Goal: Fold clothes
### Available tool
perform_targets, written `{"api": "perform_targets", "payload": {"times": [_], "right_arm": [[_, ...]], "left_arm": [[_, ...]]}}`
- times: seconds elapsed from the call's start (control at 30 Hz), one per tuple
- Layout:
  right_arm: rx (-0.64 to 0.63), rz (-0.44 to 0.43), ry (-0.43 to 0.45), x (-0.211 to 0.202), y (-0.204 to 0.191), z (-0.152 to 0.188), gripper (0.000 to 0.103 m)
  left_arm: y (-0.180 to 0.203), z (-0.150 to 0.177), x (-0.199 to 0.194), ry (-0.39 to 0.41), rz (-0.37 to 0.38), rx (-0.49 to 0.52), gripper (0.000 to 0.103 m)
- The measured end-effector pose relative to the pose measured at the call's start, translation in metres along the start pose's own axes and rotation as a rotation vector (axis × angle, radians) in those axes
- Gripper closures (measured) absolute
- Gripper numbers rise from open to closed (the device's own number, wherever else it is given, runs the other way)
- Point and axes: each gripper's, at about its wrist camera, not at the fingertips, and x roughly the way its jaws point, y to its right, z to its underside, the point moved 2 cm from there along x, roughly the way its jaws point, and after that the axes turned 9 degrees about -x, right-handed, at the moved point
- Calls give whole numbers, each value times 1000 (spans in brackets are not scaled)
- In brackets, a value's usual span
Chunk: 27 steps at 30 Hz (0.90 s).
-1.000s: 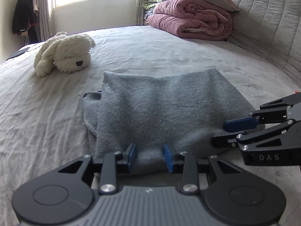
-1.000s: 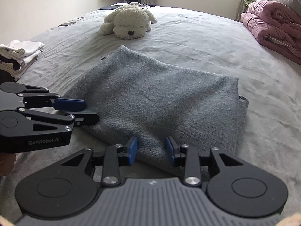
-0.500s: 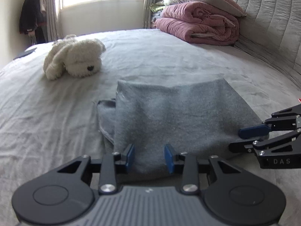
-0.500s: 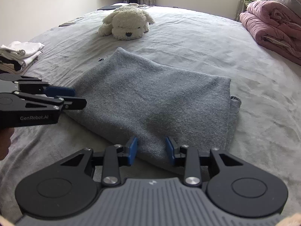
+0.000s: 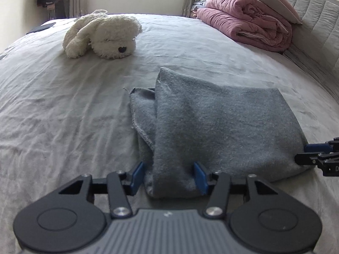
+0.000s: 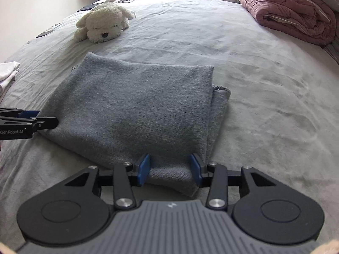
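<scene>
Garment: a grey knit garment (image 5: 222,124) lies on the bed (image 5: 63,105), already doubled into a rough rectangle; a lower layer with a stitched hem sticks out along one side.
Left tool: the left tool (image 5: 169,176) is low at one near corner of the garment, blue pads spread wide with cloth between them but not pinched.
Right tool: the right tool (image 6: 170,170) is at the other near corner, also wide, the folded edge between its pads, no grip closed on it.
Step in hand (judgement): both tools straddle the near edge of the folded piece. This fits either closing in to take the corners for a further fold, or having just let go after laying one down; the pictures do not settle which.
Next move calls for: if another fold follows, both pads must catch every layer at each corner together, so that the protruding hem layer comes along and does not slide out.
Risk: the knit is soft and thick; uneven grips would skew the rectangle.
Surface: pale grey sheet, lightly creased, soft and yielding.
Room: a white plush dog (image 5: 103,36) lies well beyond the garment; a rolled pink duvet (image 5: 243,27) sits against the quilted grey headboard (image 5: 313,21); white folded clothes (image 6: 7,72) show at the bed's edge; window and curtains behind.
</scene>
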Motion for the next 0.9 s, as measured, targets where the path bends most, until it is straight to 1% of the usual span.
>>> {"api": "perform_targets", "payload": {"times": [0.1,0.13,0.17,0.2,0.27,0.37,0.43,0.5,0.53,0.57,0.6,0.67,0.77,0.9], "right_arm": [[11,16,-17,-1,5,2,58],[24,30,-26,-1,9,3,51],[36,44,-36,-1,12,4,41],[44,58,-44,-1,15,5,38],[59,56,-46,-2,17,5,38],[82,49,-47,-5,18,6,38],[124,48,-36,-10,25,5,38],[198,46,-20,-14,35,5,37],[250,27,-8,-16,40,4,37],[315,-11,4,-17,45,4,37],[383,-52,17,-19,50,5,37],[509,-131,20,-17,60,10,37],[622,-198,-2,-10,66,16,37],[763,-280,-17,-1,68,22,35]], "left_arm": [[-4,-4,1,-17,0,-33,47],[-6,-5,0,-21,-1,-42,47],[-7,-6,0,-22,-4,-50,47],[-10,-7,0,-29,0,-62,47],[-14,-9,0,-45,11,-93,47],[-22,-14,-2,-47,7,-125,48],[-28,-16,-3,-46,6,-153,48],[-33,-17,-3,-58,22,-194,48],[-34,-17,-3,-63,33,-214,49],[-33,-18,-5,-64,42,-229,50],[-32,-18,-7,-56,45,-233,52],[-27,-19,-13,-18,40,-215,52],[-17,-19,-23,37,39,-164,52],[-6,-16,-29,68,84,-127,52]]}}
